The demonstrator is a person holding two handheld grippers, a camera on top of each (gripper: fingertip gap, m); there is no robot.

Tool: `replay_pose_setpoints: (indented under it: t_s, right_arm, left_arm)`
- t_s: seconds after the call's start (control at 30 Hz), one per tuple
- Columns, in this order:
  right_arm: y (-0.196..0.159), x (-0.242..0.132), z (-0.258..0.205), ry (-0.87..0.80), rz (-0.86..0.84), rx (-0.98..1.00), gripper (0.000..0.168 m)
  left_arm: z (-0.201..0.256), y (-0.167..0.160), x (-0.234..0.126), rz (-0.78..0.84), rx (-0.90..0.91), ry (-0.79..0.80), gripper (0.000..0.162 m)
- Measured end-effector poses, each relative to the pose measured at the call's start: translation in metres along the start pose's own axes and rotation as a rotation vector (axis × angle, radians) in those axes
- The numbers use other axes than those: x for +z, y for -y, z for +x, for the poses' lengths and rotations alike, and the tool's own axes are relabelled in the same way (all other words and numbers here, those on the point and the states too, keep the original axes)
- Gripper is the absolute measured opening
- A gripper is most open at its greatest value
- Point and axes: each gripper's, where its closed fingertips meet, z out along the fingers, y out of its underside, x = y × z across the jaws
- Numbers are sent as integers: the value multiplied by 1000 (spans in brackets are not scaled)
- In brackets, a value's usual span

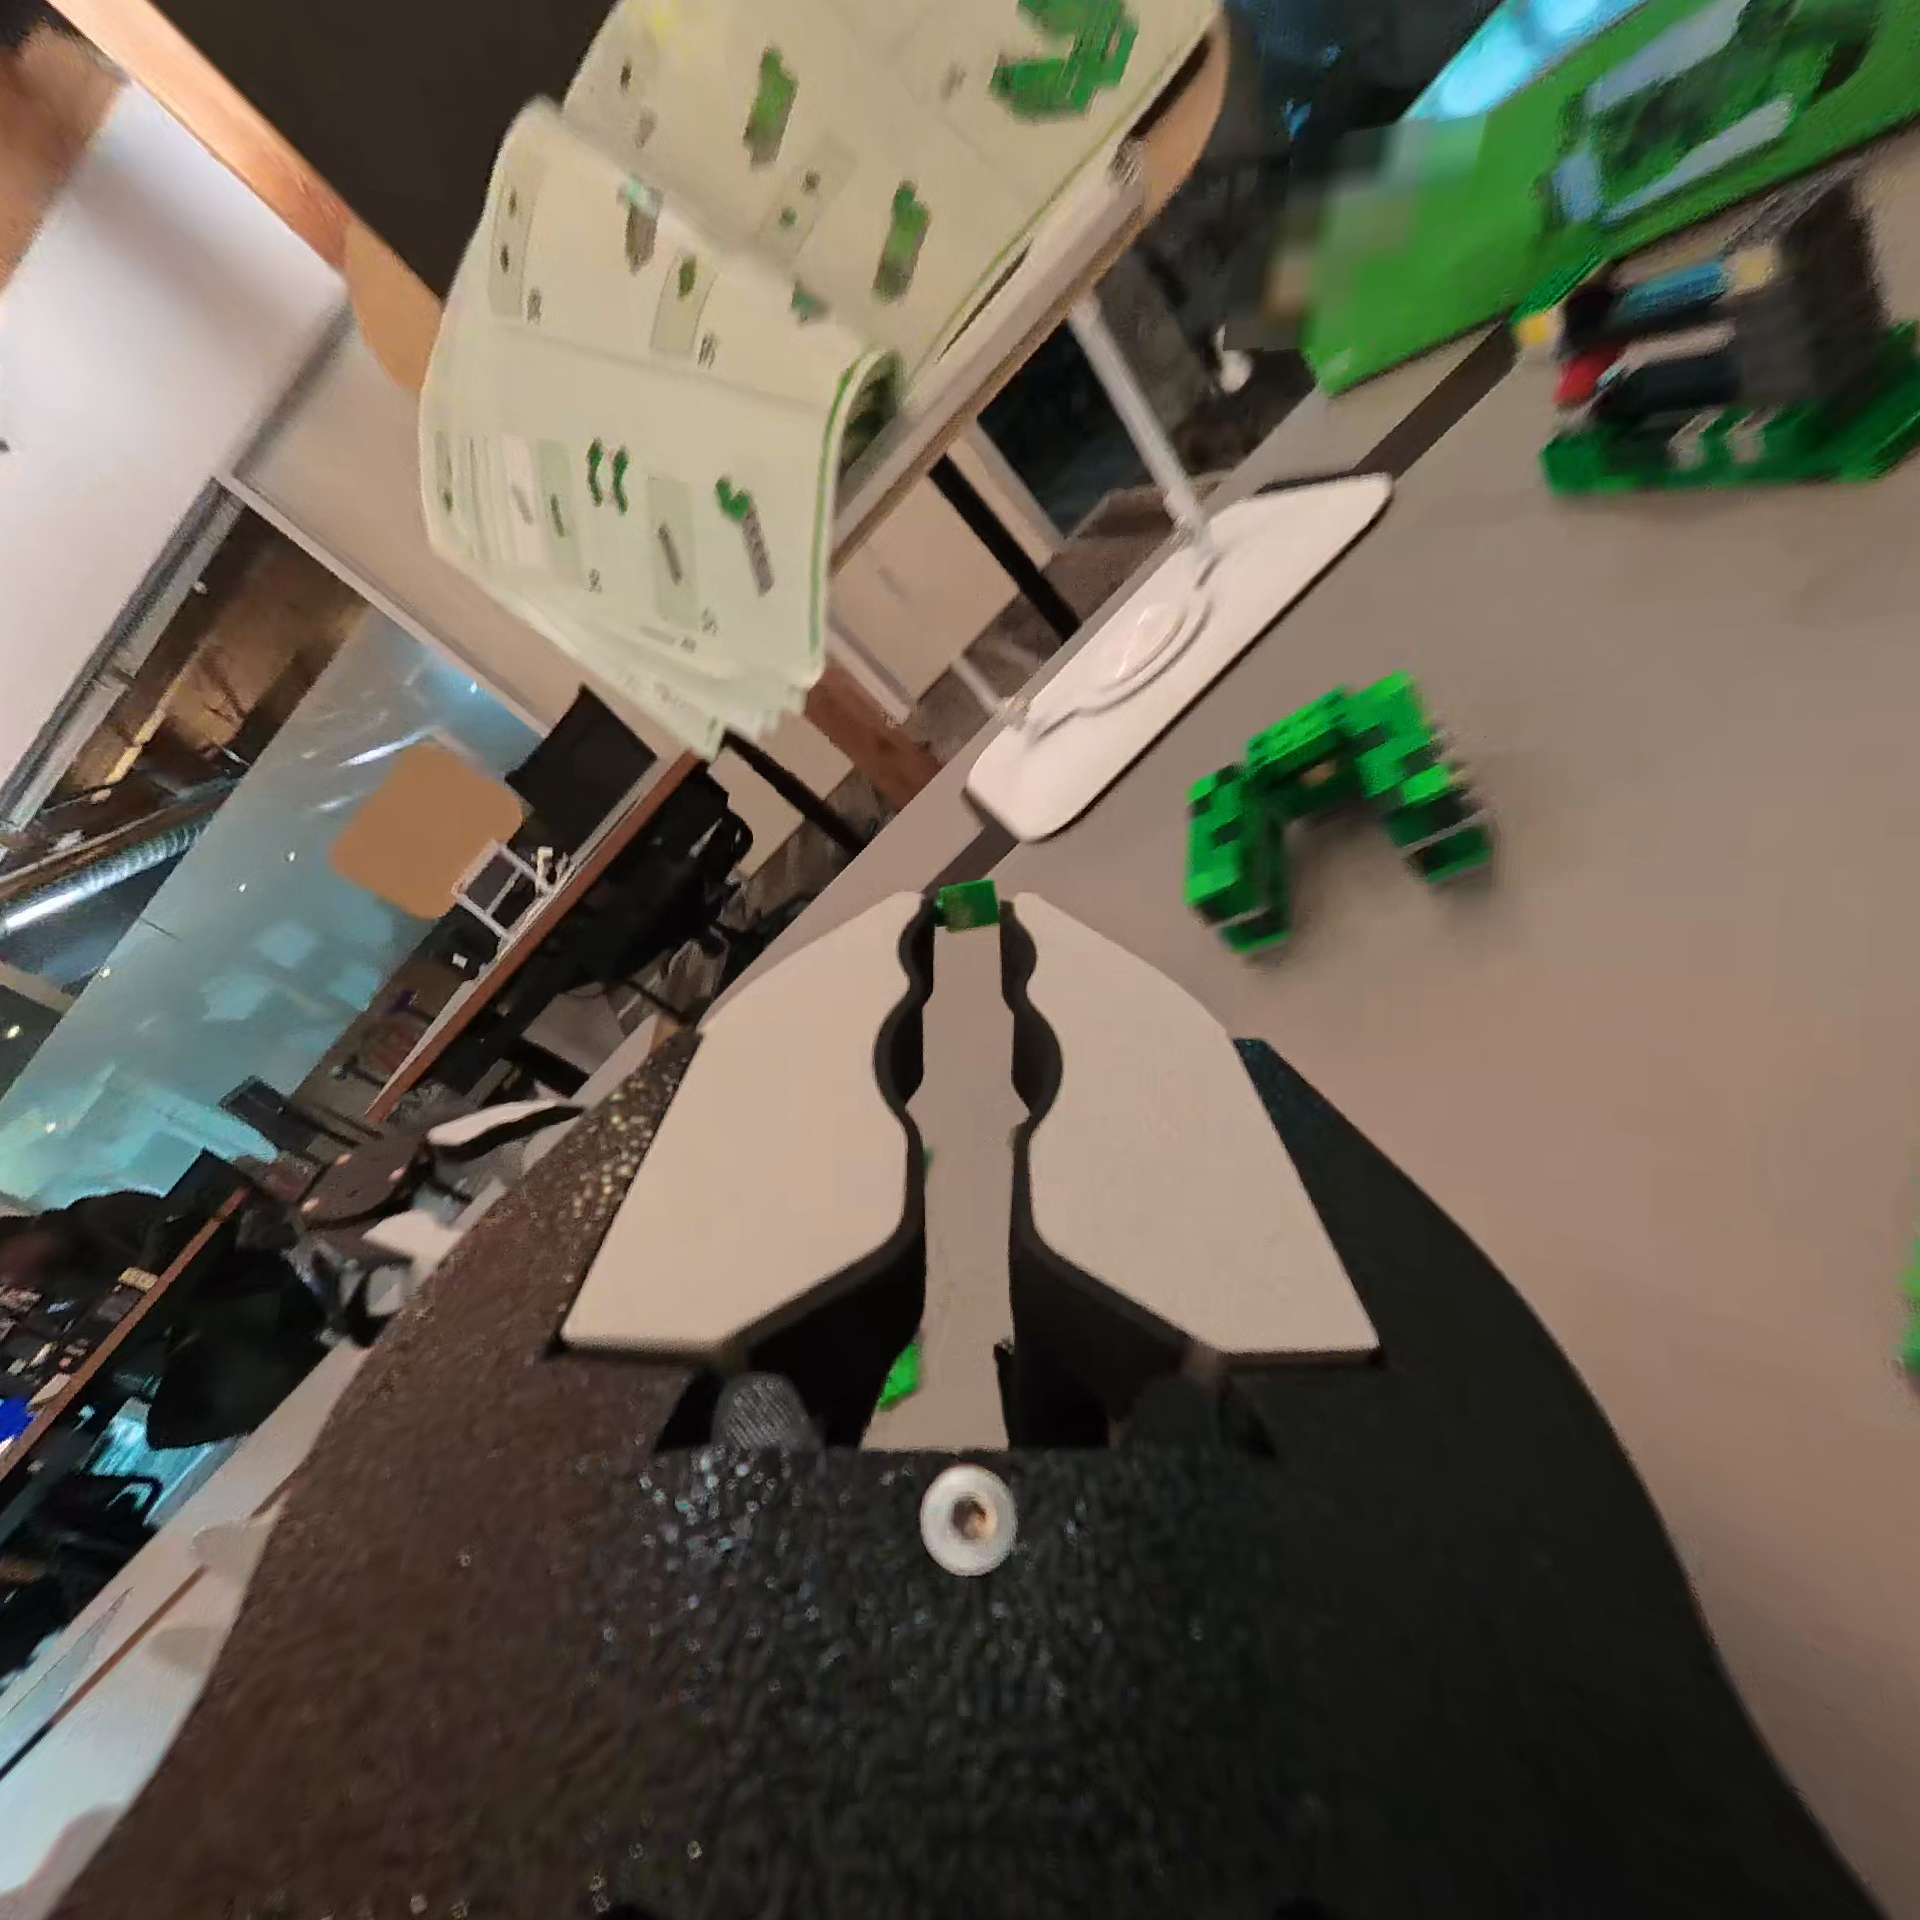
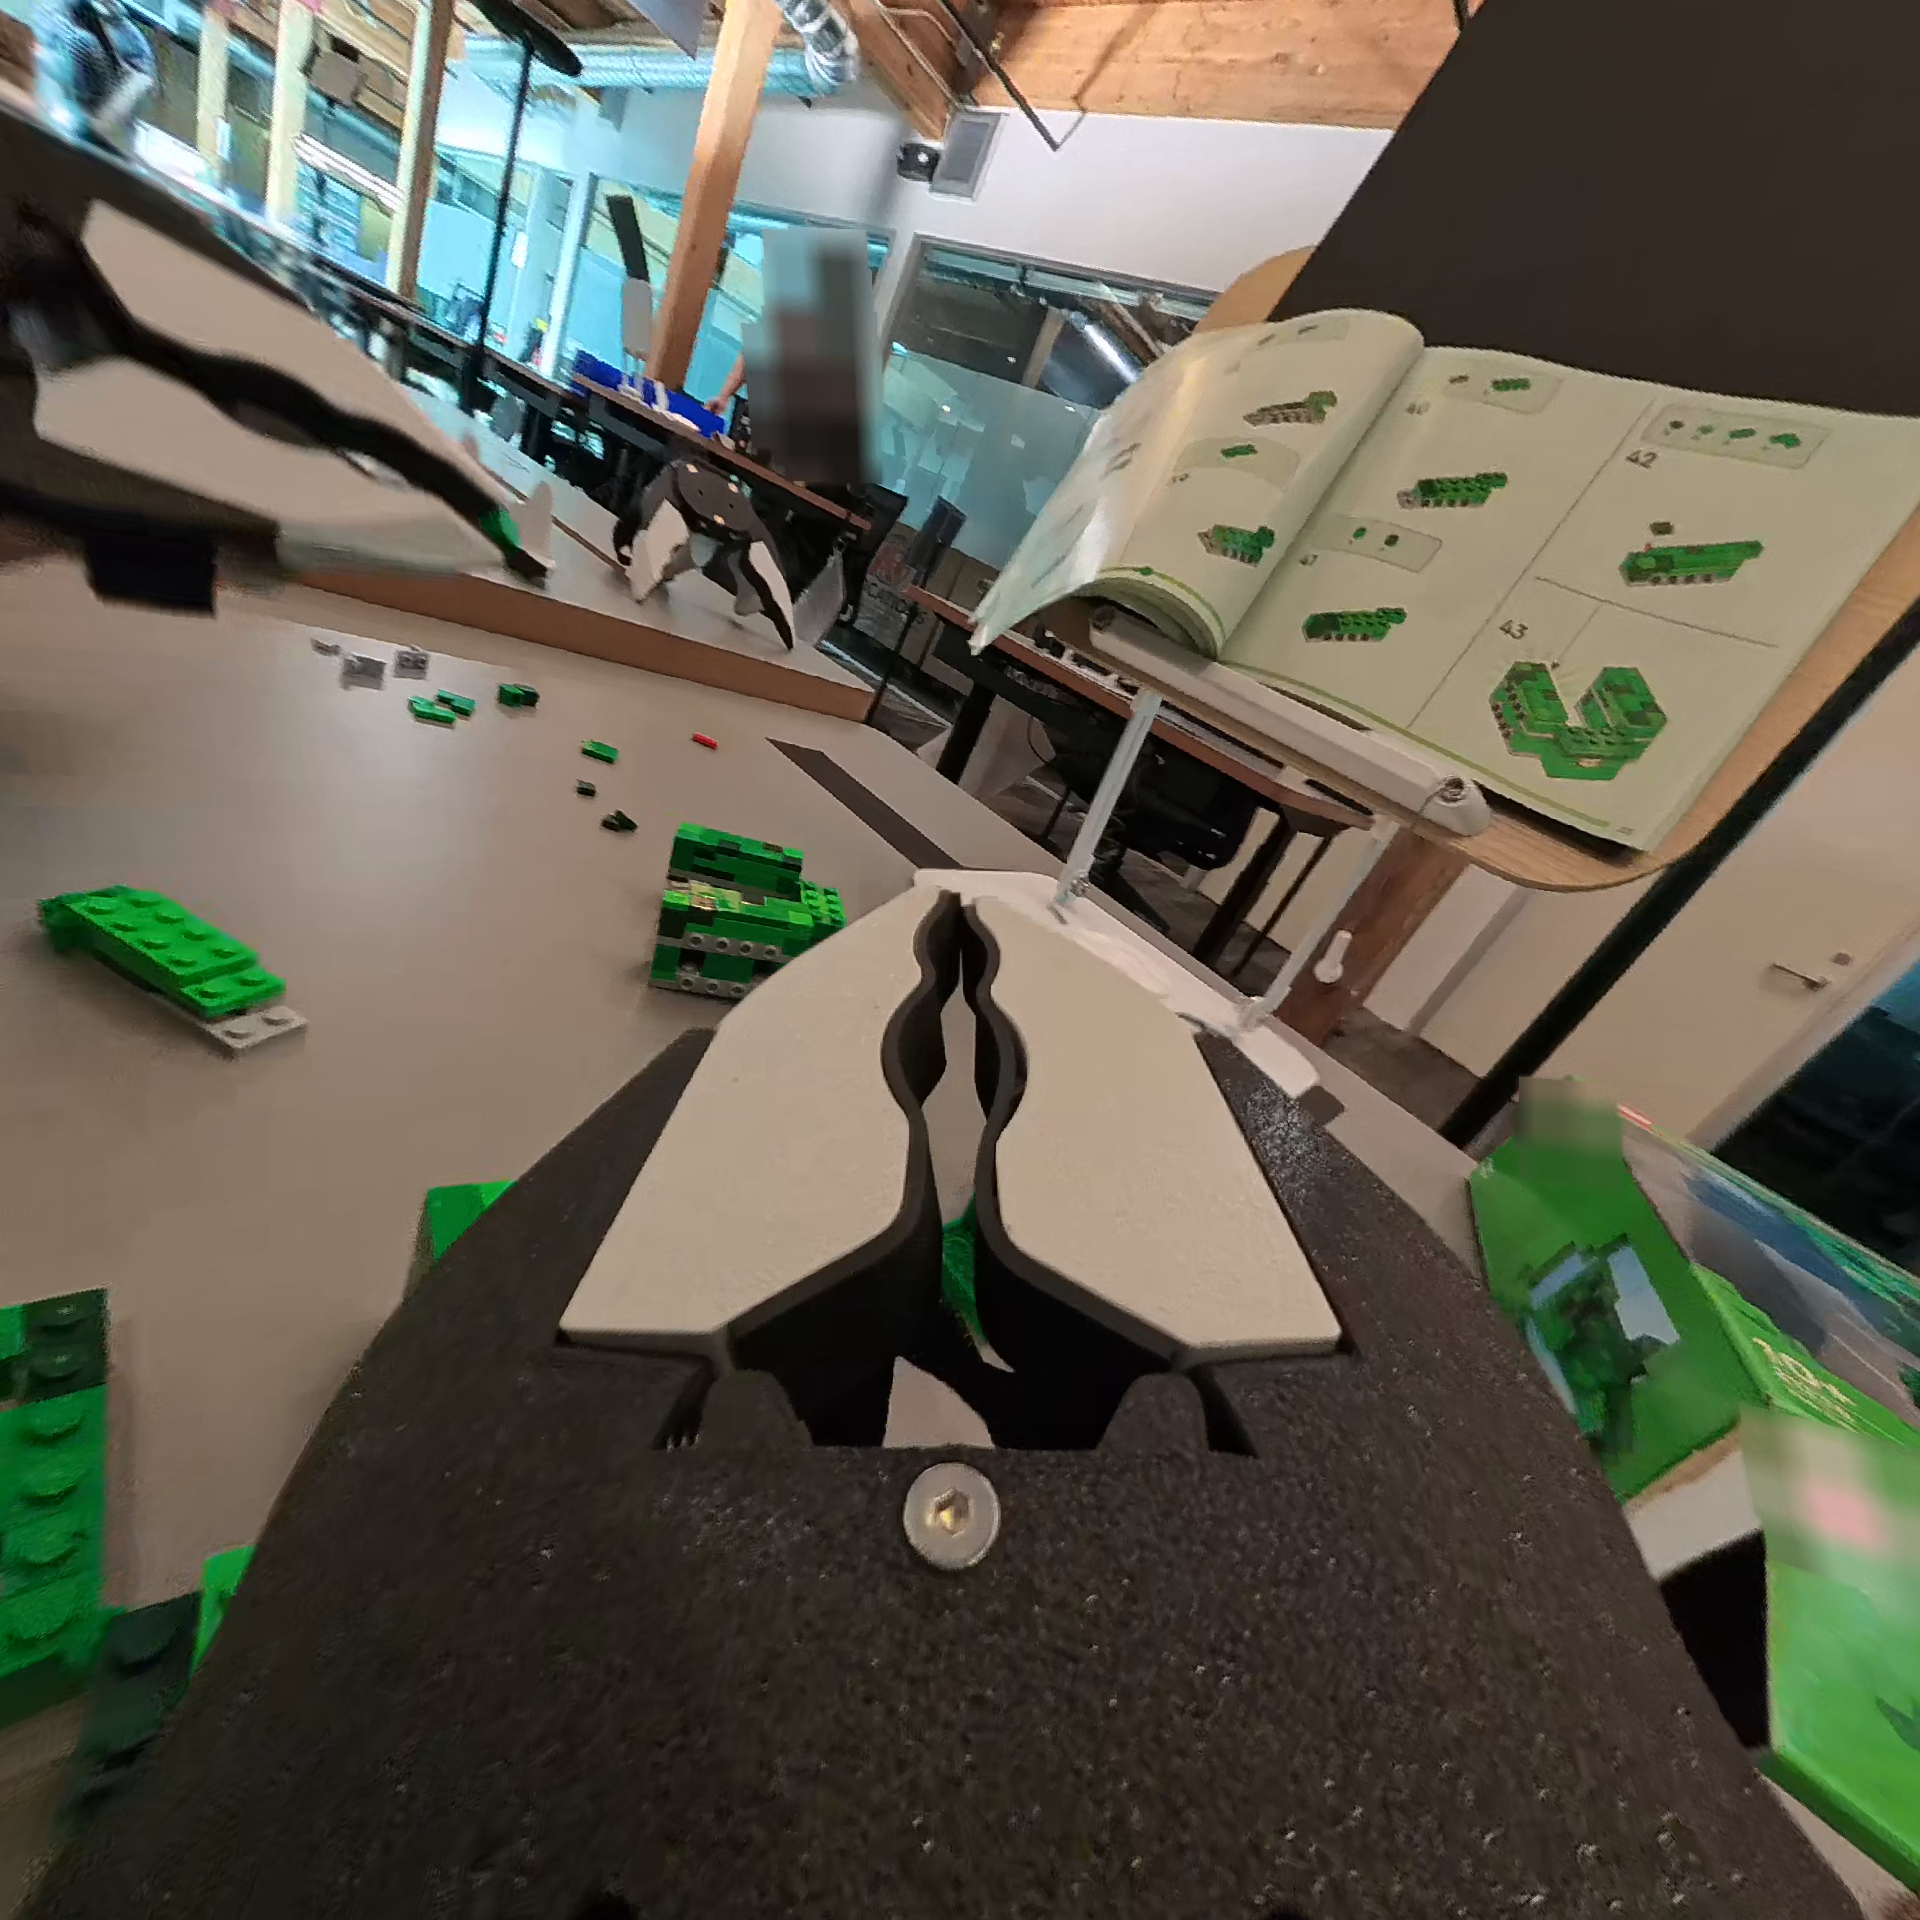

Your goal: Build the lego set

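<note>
Grey table [image 2: 343, 1122] below, my left gripper [image 1: 966, 906] pinches 1 tiny, light, slippery green piece [image 1: 966, 902] by its edges; right gripper [image 2: 961, 920] closed, empty.

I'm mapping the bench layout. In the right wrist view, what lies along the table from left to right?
Green plate stack → scattered small green pieces → green brick assembly → white stand base → green set box.
</note>
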Motion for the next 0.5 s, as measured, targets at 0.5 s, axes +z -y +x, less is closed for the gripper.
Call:
replay_pose_setpoints:
  t_s: [0.5]
  right_arm:
    - [23,0,-33,205,-51,94,0]
  left_arm:
    - [79,64,-1,314,63,-196,11]
